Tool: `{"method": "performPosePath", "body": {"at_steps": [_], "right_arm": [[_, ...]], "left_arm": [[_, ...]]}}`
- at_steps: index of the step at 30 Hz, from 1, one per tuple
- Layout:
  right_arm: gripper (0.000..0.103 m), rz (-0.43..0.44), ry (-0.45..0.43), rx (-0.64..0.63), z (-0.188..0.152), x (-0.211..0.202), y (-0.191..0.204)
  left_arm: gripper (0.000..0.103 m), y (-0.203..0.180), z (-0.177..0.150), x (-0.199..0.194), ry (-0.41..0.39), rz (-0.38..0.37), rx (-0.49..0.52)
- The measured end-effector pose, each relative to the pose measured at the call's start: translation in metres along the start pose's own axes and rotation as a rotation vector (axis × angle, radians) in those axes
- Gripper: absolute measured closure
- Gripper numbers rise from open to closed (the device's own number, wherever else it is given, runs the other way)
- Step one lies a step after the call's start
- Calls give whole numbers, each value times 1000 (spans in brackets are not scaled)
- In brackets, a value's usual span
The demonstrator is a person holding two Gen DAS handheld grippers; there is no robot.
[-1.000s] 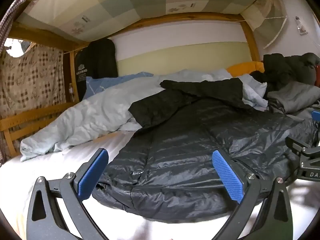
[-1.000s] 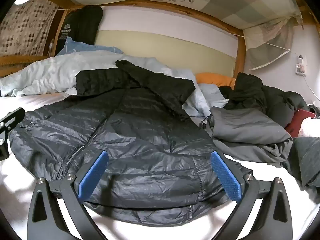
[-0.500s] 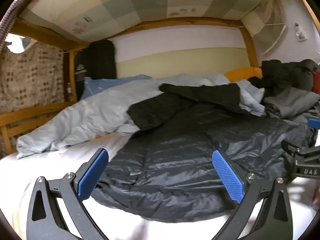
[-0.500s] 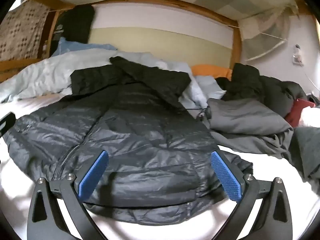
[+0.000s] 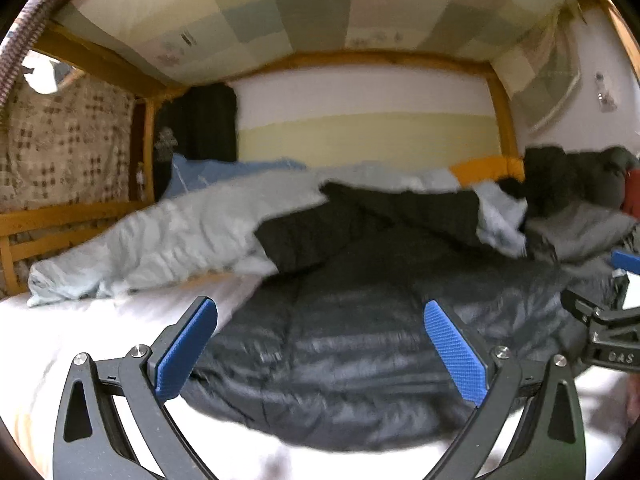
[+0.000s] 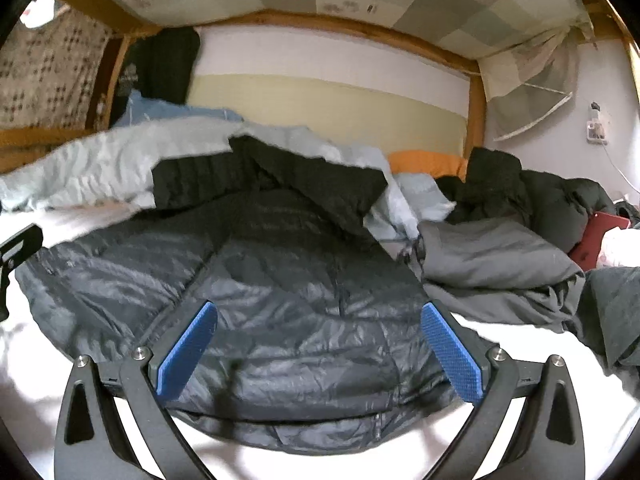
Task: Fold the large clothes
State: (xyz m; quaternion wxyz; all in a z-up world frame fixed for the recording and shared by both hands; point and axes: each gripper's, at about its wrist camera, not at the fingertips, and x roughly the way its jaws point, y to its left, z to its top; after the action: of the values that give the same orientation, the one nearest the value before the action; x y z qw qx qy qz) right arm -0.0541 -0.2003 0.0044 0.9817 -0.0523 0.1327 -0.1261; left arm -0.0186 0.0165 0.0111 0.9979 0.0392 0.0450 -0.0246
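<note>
Your left gripper point(image 5: 320, 344) and right gripper point(image 6: 318, 346) both gape wide, holding nothing, above the jacket's near hem. The jacket point(image 6: 280, 300) lies spread on the bed point(image 5: 80, 340), its hood against the blue quilt point(image 5: 168, 236).

Left tongs point(image 5: 320, 354): jaws spread wide, blue pads point(image 5: 187, 347) facing each other, nothing between them.
Right tongs point(image 6: 318, 350): jaws spread wide, blue pads point(image 6: 451, 350) apart, gripping nothing.
Relative position: right tongs' black frame shows at the right edge of the left wrist view.
</note>
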Motion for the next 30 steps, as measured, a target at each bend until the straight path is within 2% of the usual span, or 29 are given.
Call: {"method": "performPosePath", "body": {"at_steps": [2,4,6,8,10,12,15,17,19,23,26,30], "right_arm": [[0,-6,-43,11,5,-5,-2],[0,-5,-95,31,10,-11,-7],[0,27,-135,69,19,-16,-15],[0,24,-163,86,29,-19,-20],[0,4,-184,93,36,-20,-23],[0,14,-195,109,40,-15,-25],[0,-17,-218,114,40,-5,-22],[0,-27,-193,122,34,6,-21],[0,0,-139,140,28,14,-20],[0,-20,-177,124,23,3,-17],[0,-29,-160,106,20,3,-12],[0,-7,-134,119,20,8,-14]], "left_arm": [[0,0,4,1,-20,55,10],[0,5,7,8,1,76,-3],[0,12,10,12,4,42,-51],[0,14,18,12,-30,21,-80],[0,12,24,7,-94,33,-67],[0,7,27,7,-119,49,-36],[0,6,23,17,-62,-14,-60],[0,6,16,19,-39,-12,-74],[0,1,10,14,-60,20,-44],[0,-2,6,16,-41,25,-34],[0,-5,4,20,-9,-5,-18],[0,-2,3,15,-31,-15,-36]]}}
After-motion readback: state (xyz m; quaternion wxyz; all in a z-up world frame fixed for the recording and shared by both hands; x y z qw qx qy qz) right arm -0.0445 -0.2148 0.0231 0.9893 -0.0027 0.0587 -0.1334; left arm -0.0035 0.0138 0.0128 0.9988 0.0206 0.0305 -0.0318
